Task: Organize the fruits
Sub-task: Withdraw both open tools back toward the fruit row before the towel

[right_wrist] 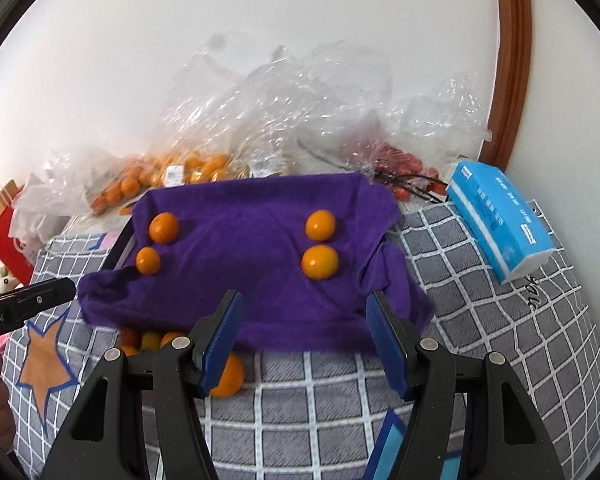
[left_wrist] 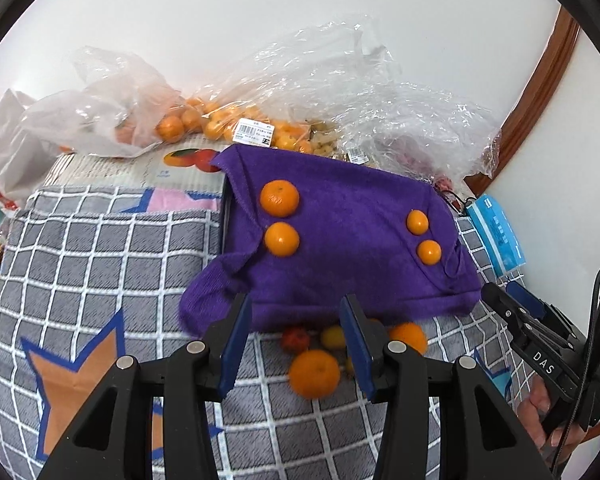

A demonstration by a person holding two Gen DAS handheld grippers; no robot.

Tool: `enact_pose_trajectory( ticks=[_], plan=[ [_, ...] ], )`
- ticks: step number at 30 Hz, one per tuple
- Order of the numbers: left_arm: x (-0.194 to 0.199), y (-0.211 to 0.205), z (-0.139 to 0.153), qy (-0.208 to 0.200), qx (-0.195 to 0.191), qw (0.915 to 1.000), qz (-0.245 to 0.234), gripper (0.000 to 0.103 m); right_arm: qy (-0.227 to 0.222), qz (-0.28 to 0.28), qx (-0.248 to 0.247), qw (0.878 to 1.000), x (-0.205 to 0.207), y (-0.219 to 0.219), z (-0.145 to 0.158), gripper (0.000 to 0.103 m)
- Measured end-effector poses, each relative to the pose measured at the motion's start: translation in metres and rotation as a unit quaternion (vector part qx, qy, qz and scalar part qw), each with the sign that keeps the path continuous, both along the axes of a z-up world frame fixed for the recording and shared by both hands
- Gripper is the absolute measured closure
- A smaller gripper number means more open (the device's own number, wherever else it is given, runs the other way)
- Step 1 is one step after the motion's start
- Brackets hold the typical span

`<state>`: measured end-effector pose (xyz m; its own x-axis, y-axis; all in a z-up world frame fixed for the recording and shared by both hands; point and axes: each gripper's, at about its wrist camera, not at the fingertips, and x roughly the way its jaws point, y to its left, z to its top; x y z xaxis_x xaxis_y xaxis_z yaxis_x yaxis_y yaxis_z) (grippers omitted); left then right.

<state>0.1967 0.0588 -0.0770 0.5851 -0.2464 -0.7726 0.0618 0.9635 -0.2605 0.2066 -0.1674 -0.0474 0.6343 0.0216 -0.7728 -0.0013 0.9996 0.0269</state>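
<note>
White wall behind, grey checked blanket (right_wrist: 340, 396) with orange stars below; a fuzzy purple cloth (right_wrist: 260, 248) draped over something boxy carries four small round oranges (right_wrist: 163, 227) in two pairs, left and right. Crinkled clear plastic bags (right_wrist: 284, 120) of more fruit crowd the far edge, a blue tissue pack (right_wrist: 500, 220) lies right, and loose fruit (left_wrist: 314, 373) lies on the blanket just below the cloth's near hem. Left tool (left_wrist: 296, 344) open and empty, right tool (right_wrist: 304, 340) open, nothing between.

Loose fruit (left_wrist: 314, 374) below purple cloth (left_wrist: 340, 248) blurred, partly hidden.
</note>
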Motion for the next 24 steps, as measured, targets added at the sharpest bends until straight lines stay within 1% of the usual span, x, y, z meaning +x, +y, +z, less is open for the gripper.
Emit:
enact_pose_trajectory(
  ticks=[7,12,19,24],
  plan=[
    [-0.019,0.016,-0.006,0.006,0.003,0.9999,0.015,0.059,0.004,0.028,0.001,1.000,-0.014,0.018,-0.006,0.040],
    [-0.025,0.032,-0.015,0.014,0.001,0.9994,0.032,0.059,0.011,0.040,0.003,0.999,-0.016,0.030,-0.016,0.041],
    [-0.026,0.052,-0.027,0.026,-0.005,0.9983,0.052,0.059,0.034,0.064,0.005,0.997,-0.014,0.048,-0.036,0.044],
    [-0.024,0.055,-0.034,0.034,-0.008,0.9980,0.053,0.059,0.056,0.071,0.009,0.996,-0.010,0.054,-0.054,0.045]
  ],
)
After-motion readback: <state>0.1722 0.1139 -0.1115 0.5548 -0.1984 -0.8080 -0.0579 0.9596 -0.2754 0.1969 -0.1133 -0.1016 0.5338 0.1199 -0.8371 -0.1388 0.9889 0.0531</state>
